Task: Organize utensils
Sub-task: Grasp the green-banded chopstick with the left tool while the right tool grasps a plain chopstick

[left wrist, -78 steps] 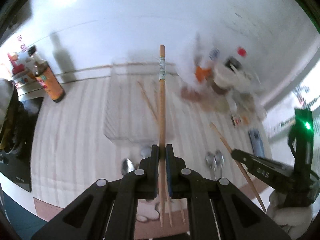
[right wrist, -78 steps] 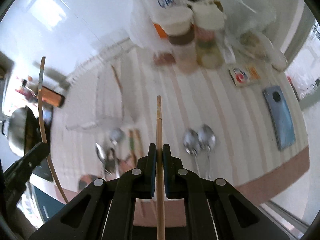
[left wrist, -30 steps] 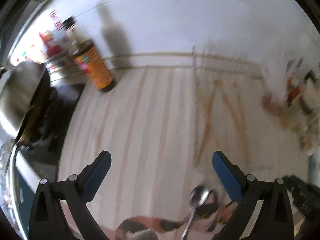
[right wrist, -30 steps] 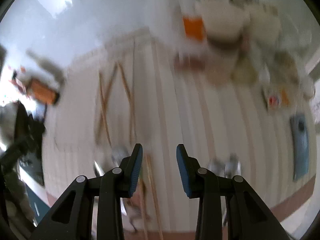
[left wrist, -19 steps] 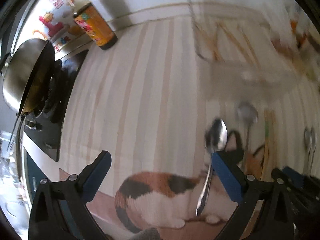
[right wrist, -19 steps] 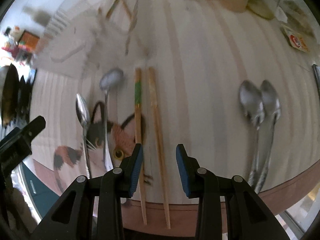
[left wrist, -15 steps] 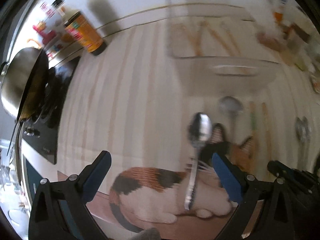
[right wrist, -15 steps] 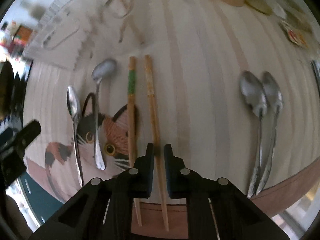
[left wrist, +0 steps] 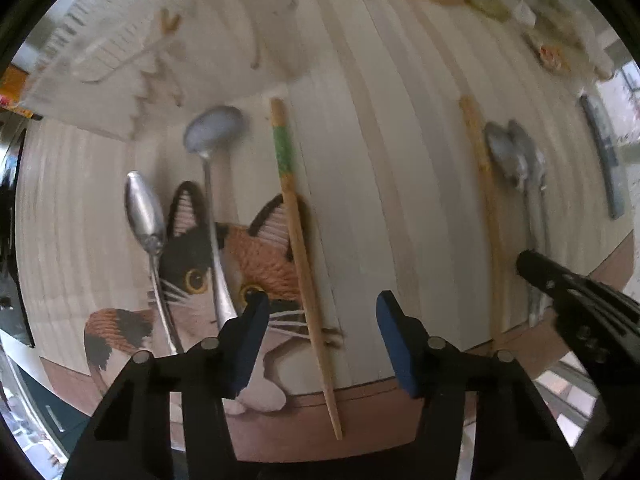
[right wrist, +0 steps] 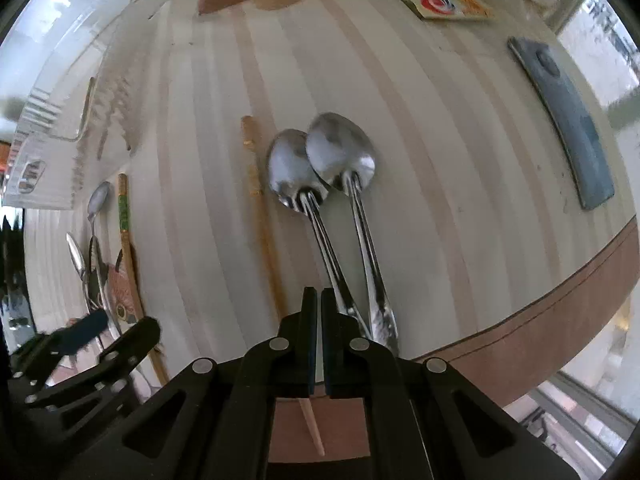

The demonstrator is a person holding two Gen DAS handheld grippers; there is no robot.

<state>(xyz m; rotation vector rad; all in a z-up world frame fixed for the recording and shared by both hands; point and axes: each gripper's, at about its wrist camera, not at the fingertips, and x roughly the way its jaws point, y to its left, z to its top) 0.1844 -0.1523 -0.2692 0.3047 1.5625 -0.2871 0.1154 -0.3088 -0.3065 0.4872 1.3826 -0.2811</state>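
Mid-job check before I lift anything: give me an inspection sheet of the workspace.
Surface: striped mat with a cat print.
Job's things: green-banded chopstick; plain chopstick; two spoons on the cat print; two overlapping spoons; clear tray, contents blurred.
Clutter: phone, packet.
Grippers: left tool open, jaws just been closing, astride the green-banded chopstick; right tool shut on the plain chopstick.
Cables: nothing seen.
Surroundings: too blurred to tell.

Two spoons (right wrist: 320,168) lie right of a chopstick (right wrist: 260,216) (touching each other).
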